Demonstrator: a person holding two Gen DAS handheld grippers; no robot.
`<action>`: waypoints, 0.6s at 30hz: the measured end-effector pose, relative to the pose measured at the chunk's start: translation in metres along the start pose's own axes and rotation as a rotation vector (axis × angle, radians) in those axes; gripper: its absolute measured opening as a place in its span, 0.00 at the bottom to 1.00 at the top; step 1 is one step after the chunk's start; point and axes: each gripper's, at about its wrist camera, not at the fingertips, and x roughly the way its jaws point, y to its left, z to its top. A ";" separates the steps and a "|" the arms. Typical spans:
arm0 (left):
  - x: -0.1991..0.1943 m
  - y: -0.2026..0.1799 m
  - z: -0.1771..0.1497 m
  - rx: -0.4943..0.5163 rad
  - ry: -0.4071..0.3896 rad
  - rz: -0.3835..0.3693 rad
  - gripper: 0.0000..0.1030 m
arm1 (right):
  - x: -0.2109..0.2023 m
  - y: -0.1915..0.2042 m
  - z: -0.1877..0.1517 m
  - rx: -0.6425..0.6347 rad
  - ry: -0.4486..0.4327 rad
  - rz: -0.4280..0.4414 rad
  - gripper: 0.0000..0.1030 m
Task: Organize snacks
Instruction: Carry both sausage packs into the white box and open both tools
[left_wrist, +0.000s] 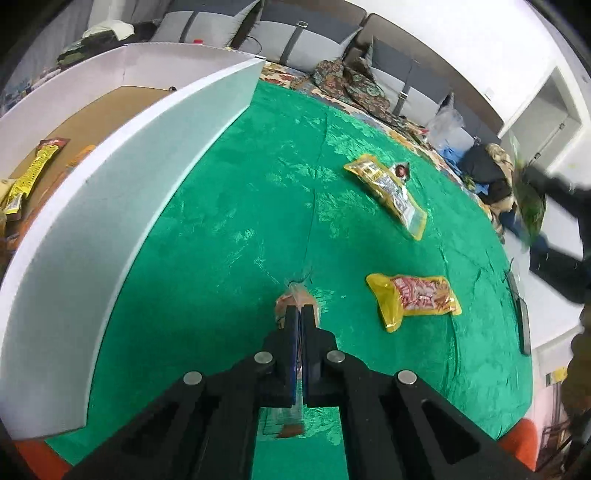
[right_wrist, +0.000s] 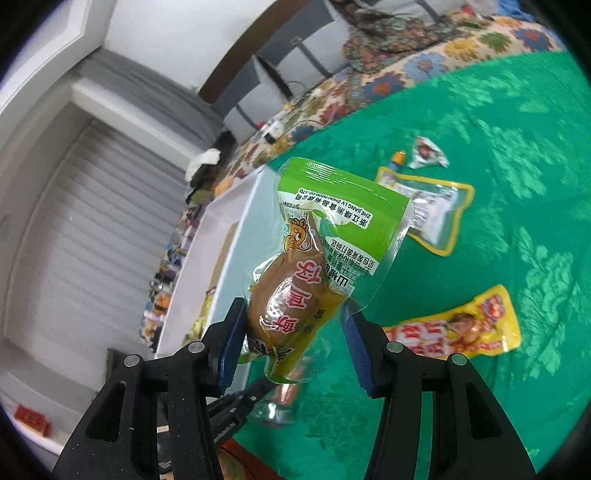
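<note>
My left gripper is shut on a small clear packet with an orange-brown snack inside, just above the green cloth. Its tail hangs below the fingers. In the right wrist view my right gripper is shut on a green packet holding a brown chicken leg, lifted above the cloth. That green packet shows blurred at the right edge of the left wrist view. A white box stands to the left with several snack packets inside.
Three packets lie on the cloth: a yellow-edged clear packet, a yellow and red packet, and a small silver packet. A grey sofa and patterned fabric sit behind the table. The white box is left of the green packet.
</note>
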 end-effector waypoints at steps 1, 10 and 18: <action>-0.001 0.001 -0.001 0.003 0.008 -0.017 0.01 | 0.002 0.006 0.002 -0.011 0.001 0.004 0.52; 0.033 -0.012 -0.012 0.120 0.053 0.139 0.46 | 0.007 0.018 -0.003 -0.029 0.010 0.034 0.52; 0.024 0.010 -0.009 0.018 0.011 0.030 0.43 | -0.003 0.010 -0.002 -0.027 -0.003 0.014 0.52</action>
